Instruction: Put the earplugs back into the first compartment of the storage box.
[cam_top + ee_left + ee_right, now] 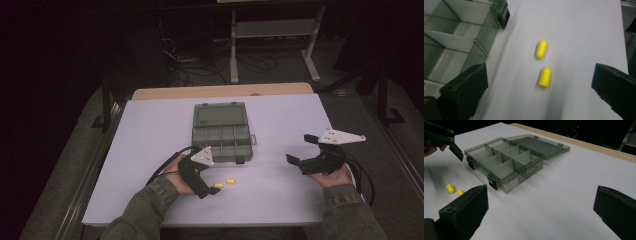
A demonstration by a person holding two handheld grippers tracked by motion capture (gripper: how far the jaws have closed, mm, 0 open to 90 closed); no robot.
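Left hand-held gripper (540,82) hovers jaws wide over two yellow earplugs (544,77) lying loose on the white worktop (574,37), one between its jaws, the other (541,49) just ahead. The compartment box (506,161) beside it lies lid-open, its compartments bare. Right hand-held gripper (299,151) gapes wide, holding nothing, well off to the side.

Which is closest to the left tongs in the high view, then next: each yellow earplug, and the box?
1. Near earplug, right at the left tongs.
2. Second earplug, just to its right.
3. Open compartment box, farther back at the table's middle.
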